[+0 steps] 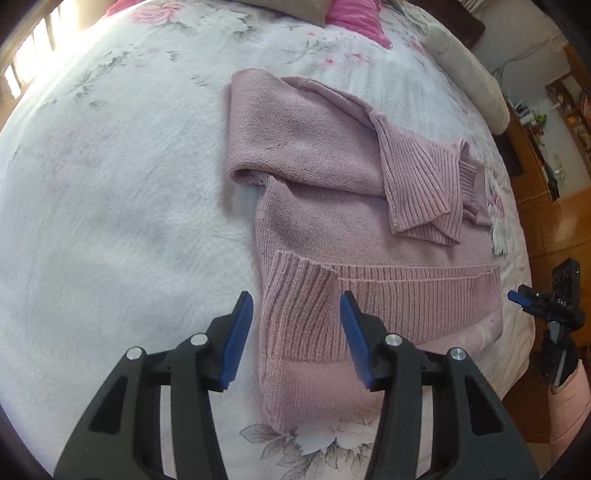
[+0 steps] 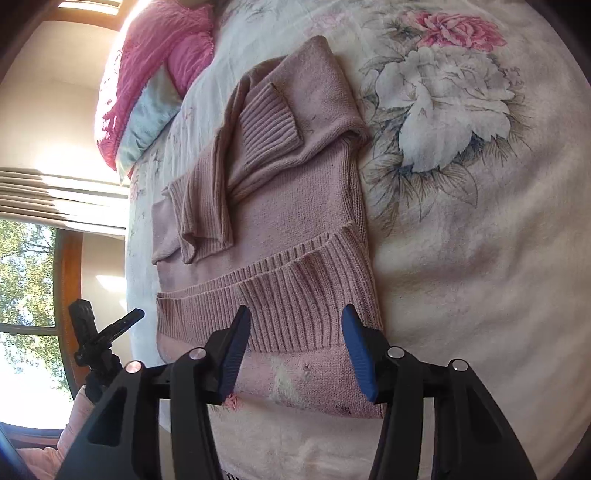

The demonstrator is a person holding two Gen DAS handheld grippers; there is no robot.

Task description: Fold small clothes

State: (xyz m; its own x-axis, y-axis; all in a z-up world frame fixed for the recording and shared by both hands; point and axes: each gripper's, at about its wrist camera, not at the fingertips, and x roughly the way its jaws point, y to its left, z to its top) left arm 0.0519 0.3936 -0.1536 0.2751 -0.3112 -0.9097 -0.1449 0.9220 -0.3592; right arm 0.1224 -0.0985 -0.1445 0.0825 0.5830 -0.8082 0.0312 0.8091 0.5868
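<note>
A dusty-pink knit sweater lies on a white floral blanket. Its sleeves are folded across the body and the ribbed hem is turned up over the lower part. My left gripper is open just above the hem's left corner, with nothing between its blue pads. My right gripper is open over the hem's other end, also holding nothing. Each gripper shows at the edge of the other's view: right gripper, left gripper.
A bright pink cushion and a grey pillow lie at the head of the bed. Wooden furniture stands past the bed's right edge. A window is on the other side. A pink sleeve shows.
</note>
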